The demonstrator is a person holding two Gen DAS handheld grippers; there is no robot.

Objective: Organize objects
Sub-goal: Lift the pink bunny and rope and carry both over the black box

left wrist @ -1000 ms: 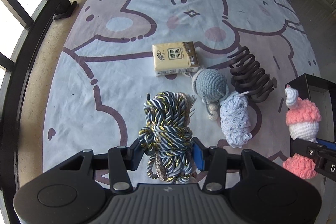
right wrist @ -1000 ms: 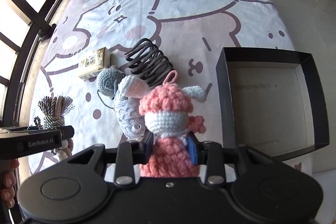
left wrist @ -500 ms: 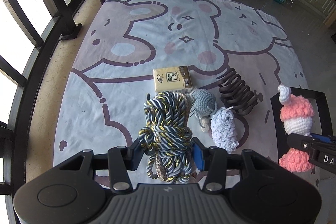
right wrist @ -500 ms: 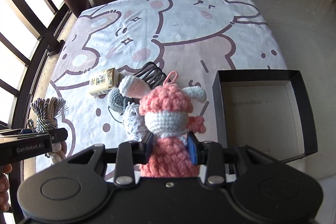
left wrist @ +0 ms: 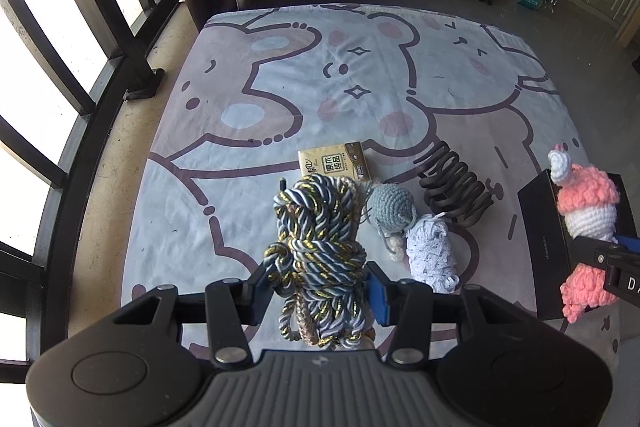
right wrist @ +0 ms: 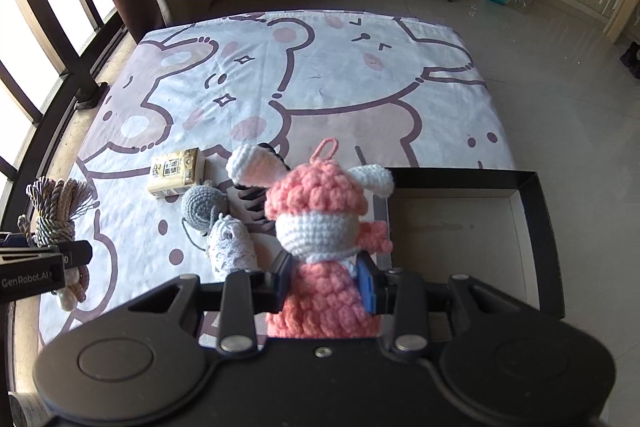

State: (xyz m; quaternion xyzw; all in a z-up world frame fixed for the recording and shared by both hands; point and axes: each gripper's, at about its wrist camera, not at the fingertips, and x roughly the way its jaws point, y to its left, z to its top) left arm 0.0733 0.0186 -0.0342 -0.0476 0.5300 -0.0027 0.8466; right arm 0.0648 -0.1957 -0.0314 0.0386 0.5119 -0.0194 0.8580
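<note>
At far left, left tongs [left wrist: 318, 285]: closed on a rope bundle [left wrist: 318, 239], held clear above the sheet. Bundle is twisted cord in grey-blue, white and gold thread, wound into a thick hank with a knotted waist and a beige tasselled cord behind it.

On the bear-print sheet [left wrist: 256, 99], a cloth spread over the floor, left to right:
- tissue pack [left wrist: 332, 165], yellow-brown with printed characters, lying flat, farthest of the group.
- grey crochet ball [left wrist: 390, 207], round, with a thin cord and pale beads trailing toward the near side; just beside the tissue pack.
- pale blue yarn piece [left wrist: 432, 253], fluffy, oblong, touching the grey ball on its near right.
- dark coiled spring clip [left wrist: 456, 189], black-brown loops, lying just right of the ball.

Right tongs [right wrist: 324, 279]: clamped on the body of a pink crochet doll [right wrist: 320, 215], held off the sheet. Doll has a pink bobbled cap with hanging loop, white face, white ears with pink lining, pink dress.

At far right, black box [right wrist: 544, 211]: open, shallow, pale inner floor, resting at the sheet's right edge, just right of the doll.
</note>
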